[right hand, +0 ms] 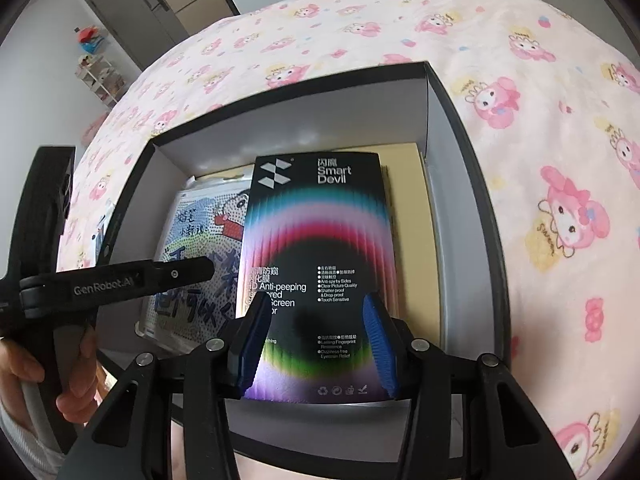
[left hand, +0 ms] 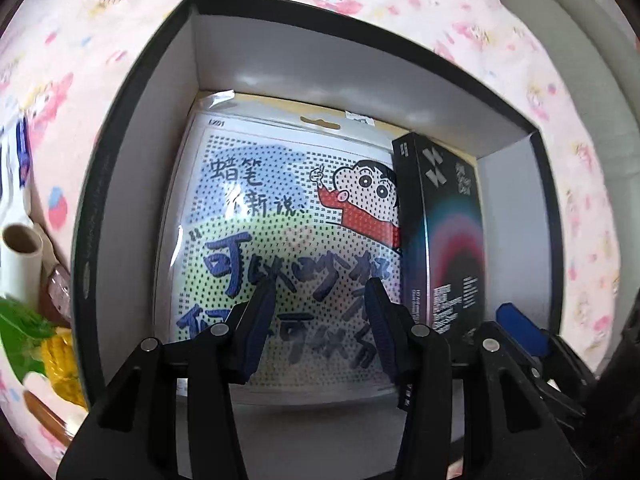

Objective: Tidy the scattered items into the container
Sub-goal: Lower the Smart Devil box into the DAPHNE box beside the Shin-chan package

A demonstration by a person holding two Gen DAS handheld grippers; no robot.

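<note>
A black box with white inner walls (left hand: 136,128) (right hand: 452,184) sits on the pink bedspread. Inside lies a flat cartoon-printed pack (left hand: 280,224) (right hand: 200,248). A black Smart Devil screen-protector box (right hand: 320,256) (left hand: 444,236) is in the container's right part. My right gripper (right hand: 316,344) straddles its near end with the blue pads at its edges, apparently gripping it. My left gripper (left hand: 320,328) is open and empty above the cartoon pack; it also shows from the side in the right wrist view (right hand: 120,280).
Left of the container lie a white roll with a cardboard core (left hand: 20,264), a small pink item (left hand: 60,288), and a green and yellow corn toy (left hand: 44,352). A grey cushion edge (left hand: 592,40) is at the far right. Shelves and a door (right hand: 132,12) stand beyond the bed.
</note>
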